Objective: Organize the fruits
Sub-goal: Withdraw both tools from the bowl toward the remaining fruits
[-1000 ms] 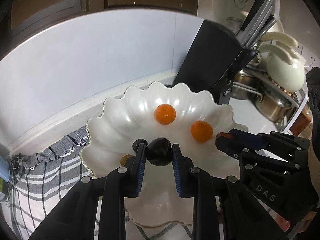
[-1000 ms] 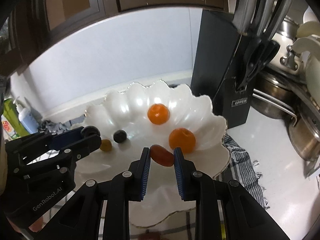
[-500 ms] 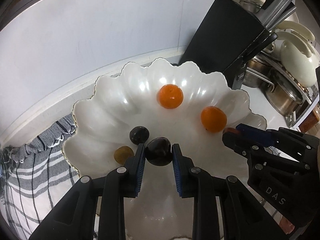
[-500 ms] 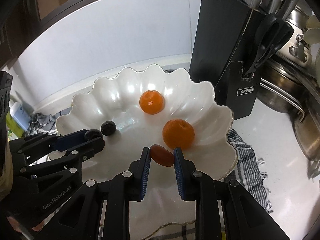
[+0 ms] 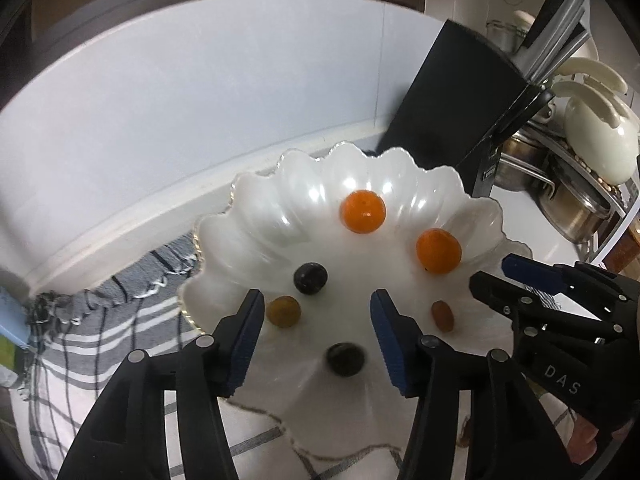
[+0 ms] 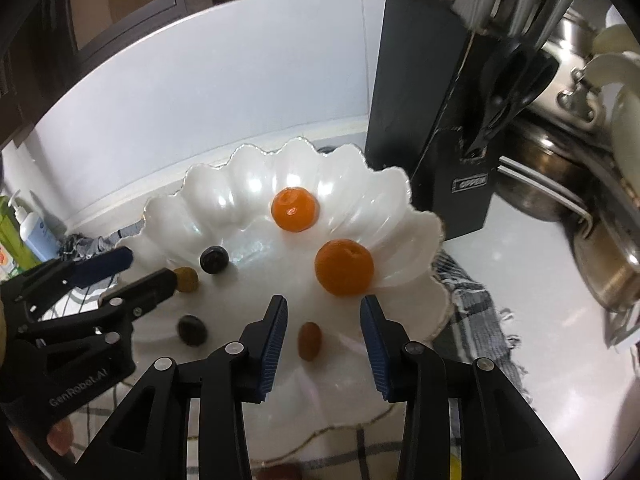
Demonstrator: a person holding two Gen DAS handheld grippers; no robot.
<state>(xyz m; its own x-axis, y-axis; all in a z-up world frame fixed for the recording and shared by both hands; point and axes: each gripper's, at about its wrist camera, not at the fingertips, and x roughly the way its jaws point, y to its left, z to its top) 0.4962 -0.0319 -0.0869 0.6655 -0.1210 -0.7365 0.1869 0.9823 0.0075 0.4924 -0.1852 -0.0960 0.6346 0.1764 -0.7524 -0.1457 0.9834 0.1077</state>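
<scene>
The left claw hovers over the near part of the white scalloped bowl, its jaws apart and opening, the blue pads pressing on nothing. A dark plum lies on the bowl floor, low between the two fingers and clear of both pads. Just beyond the left finger sits a yellow-brown fruit, and past that a second dark plum. Two oranges lie toward the far side of the bowl: the far orange near the back rim and the near orange to the right of it.

The right claw is over the same bowl from the right side, jaws likewise apart and opening. A small reddish-brown fruit lies on the bowl floor between its fingers, touching neither pad. In the left wrist view this claw shows at the right edge, with the reddish-brown fruit just beside its tips.

All six fruits rest inside the bowl, each apart from the others. The bowl stands on a grey-and-white checked cloth spread on the white tabletop. Behind the bowl to the right stands a black knife block with handles sticking out of its top, and further right are steel pots. A pump bottle stands at the far left in the right wrist view. The wall behind is pale.
</scene>
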